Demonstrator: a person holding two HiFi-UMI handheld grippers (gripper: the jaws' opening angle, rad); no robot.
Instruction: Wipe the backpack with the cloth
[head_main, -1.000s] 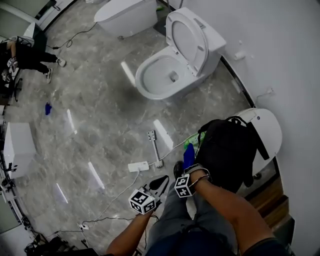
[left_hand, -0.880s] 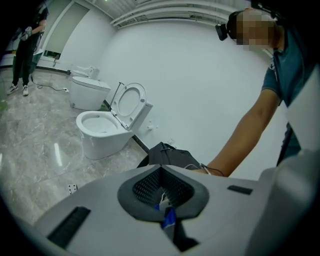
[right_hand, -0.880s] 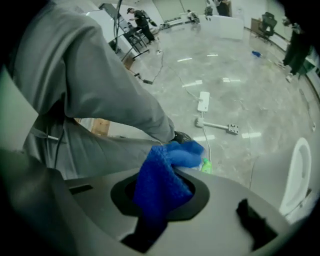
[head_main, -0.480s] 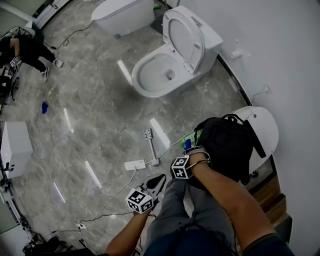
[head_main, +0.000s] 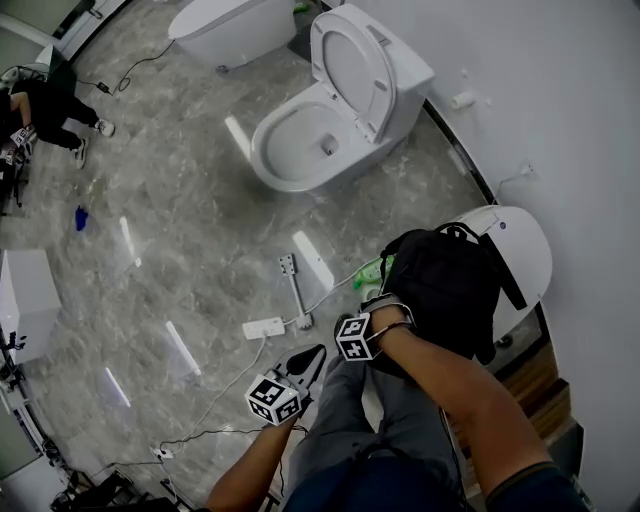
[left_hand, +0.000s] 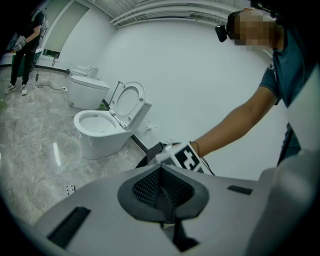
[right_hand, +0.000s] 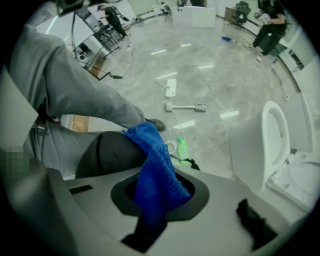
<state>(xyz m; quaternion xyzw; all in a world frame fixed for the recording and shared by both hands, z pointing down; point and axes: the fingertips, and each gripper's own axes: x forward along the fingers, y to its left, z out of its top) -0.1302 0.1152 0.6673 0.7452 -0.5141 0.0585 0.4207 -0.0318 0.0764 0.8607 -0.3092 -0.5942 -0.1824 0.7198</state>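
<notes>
In the head view, one black backpack (head_main: 450, 285) is resting on a closed white toilet (head_main: 522, 245) by the wall. The right hand-held gripper (head_main: 380, 303) is pressing at the bag's near left edge, while the left hand-held gripper (head_main: 316, 353) is hanging idle over the floor, well apart from the bag. Three toilets are counted here, including an open toilet (head_main: 320, 125) and a further toilet (head_main: 228, 25), plus one green bottle (head_main: 372, 270) on the floor just beside the bag. In the left gripper view, the left hand-held gripper (left_hand: 161, 186) is showing its jaws closed together with nothing between them. In the right gripper view, the right hand-held gripper (right_hand: 159, 200) is clamping one blue cloth (right_hand: 156, 170), whose free end is draping over a dark rounded surface, judged to be the backpack. Wiping is judged to be under way at that edge only. The pictures are giving no sign of how much is cleaned, so the top, the straps and the far side are being treated as outstanding.
</notes>
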